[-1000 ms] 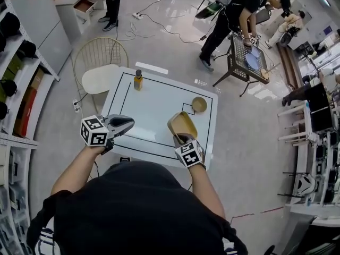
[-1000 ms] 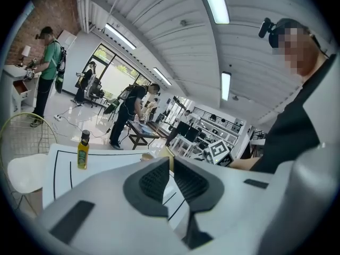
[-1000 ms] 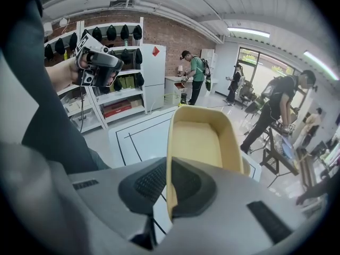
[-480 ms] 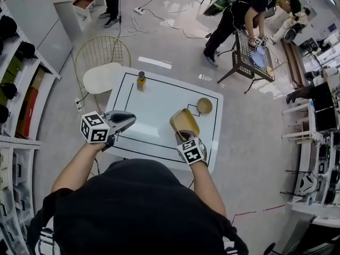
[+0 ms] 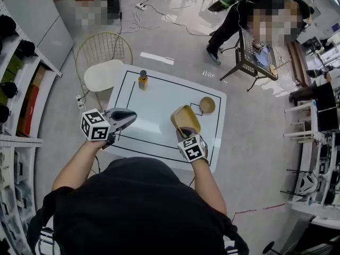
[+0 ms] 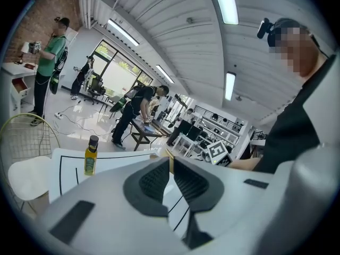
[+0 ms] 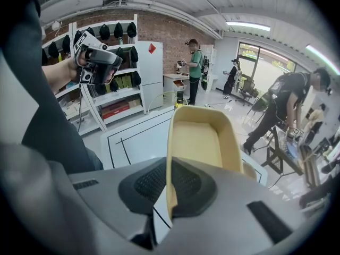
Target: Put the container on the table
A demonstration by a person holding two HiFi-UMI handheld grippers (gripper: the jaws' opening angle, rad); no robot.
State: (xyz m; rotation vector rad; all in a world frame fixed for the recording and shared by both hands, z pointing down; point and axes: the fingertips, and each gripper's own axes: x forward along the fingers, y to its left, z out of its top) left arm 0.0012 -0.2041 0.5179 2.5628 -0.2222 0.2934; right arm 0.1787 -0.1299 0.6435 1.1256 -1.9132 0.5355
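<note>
In the head view, our right gripper (image 5: pixel 185 134) pinches the near rim of a pale yellow rectangular plastic container (image 5: pixel 185 119), which sits just beyond its fingers, over the white table with black lines (image 5: pixel 154 110). Our left gripper (image 5: pixel 130 119) hovers at the table's edge. In the left gripper view, its fingers meet with nothing between them. In the right gripper view, the fingers clamp the container's wall, and its hollow lies ahead of them.
</note>
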